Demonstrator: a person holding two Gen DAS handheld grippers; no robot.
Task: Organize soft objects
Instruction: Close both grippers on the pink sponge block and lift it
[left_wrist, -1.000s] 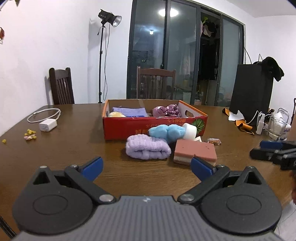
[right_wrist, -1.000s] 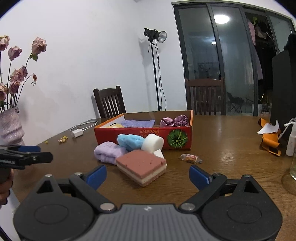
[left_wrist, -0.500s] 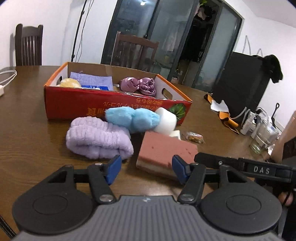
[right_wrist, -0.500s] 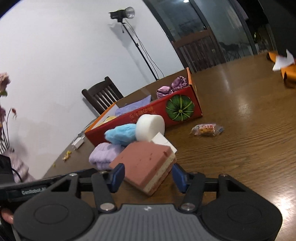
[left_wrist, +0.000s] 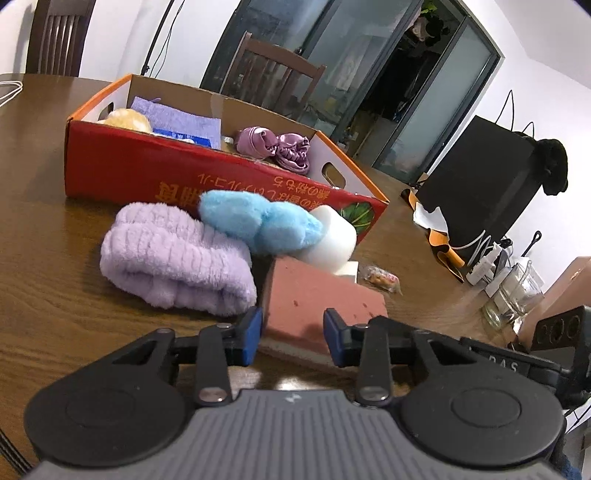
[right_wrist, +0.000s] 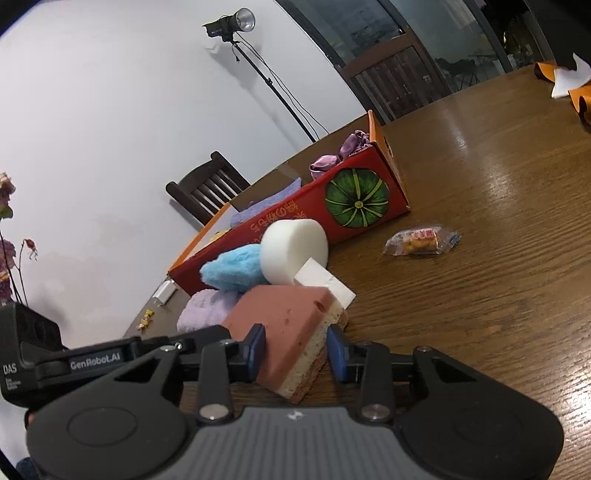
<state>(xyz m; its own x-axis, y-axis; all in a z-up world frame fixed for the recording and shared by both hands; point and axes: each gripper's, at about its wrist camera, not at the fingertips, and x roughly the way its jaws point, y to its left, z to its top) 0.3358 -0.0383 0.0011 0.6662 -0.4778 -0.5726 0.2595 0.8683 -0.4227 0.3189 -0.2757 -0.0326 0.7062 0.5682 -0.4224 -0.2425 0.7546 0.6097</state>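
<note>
A pink-and-cream sponge block (left_wrist: 317, 295) (right_wrist: 288, 325) lies on the wooden table in front of a red cardboard box (left_wrist: 207, 173) (right_wrist: 295, 221). My left gripper (left_wrist: 291, 338) straddles one end of the sponge, its blue pads at the sponge's sides. My right gripper (right_wrist: 295, 350) straddles the other corner in the same way. Neither shows a firm squeeze. Beside the sponge lie a lilac fluffy towel (left_wrist: 173, 258) (right_wrist: 207, 310), a blue plush piece (left_wrist: 258, 221) (right_wrist: 236, 266) and a white foam cylinder (left_wrist: 328, 240) (right_wrist: 293, 251). The box holds purple satin scrunchies (left_wrist: 277, 147), a lilac cloth and a yellow item.
A wrapped snack (right_wrist: 421, 240) (left_wrist: 380, 278) lies right of the pile. A glass jar (left_wrist: 509, 299), cables and a black bag (left_wrist: 480, 192) stand at the right. Chairs stand behind the table. A charger (right_wrist: 164, 295) lies at the left.
Both grippers moved forward and down to the sponge block and narrowed their jaws around it, from wide open a second ago.
</note>
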